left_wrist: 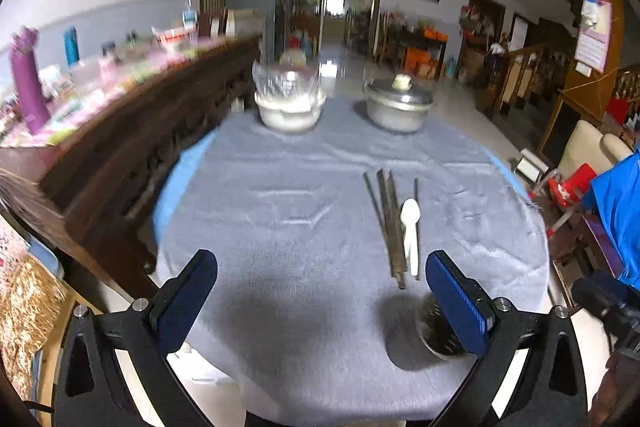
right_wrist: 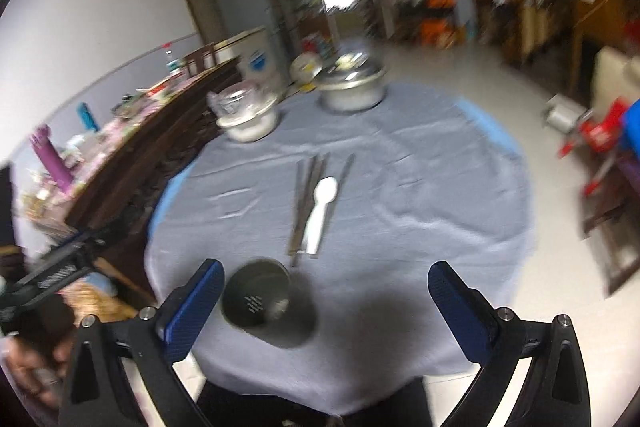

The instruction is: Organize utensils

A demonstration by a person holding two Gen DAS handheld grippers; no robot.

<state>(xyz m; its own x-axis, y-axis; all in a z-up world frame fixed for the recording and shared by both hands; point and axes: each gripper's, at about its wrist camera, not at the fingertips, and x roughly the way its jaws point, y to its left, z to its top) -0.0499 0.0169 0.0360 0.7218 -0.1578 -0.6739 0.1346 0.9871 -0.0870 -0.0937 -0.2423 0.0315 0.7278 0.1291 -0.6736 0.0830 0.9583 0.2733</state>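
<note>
Several dark chopsticks (left_wrist: 386,219) and a white plastic spoon (left_wrist: 411,231) lie side by side on the grey cloth of a round table (left_wrist: 280,219). A metal utensil cup (left_wrist: 436,331) stands near the front edge, just behind my left gripper's right finger. My left gripper (left_wrist: 320,275) is open and empty above the cloth, left of the utensils. In the right wrist view the chopsticks (right_wrist: 306,199), the spoon (right_wrist: 320,211) and the cup (right_wrist: 260,299) lie ahead. My right gripper (right_wrist: 326,287) is open and empty, the cup next to its left finger.
A glass bowl stacked on a white pot (left_wrist: 288,99) and a lidded metal pot (left_wrist: 398,105) stand at the table's far side. A dark wooden sideboard (left_wrist: 132,131) full of items runs along the left. Chairs and boxes stand on the floor to the right.
</note>
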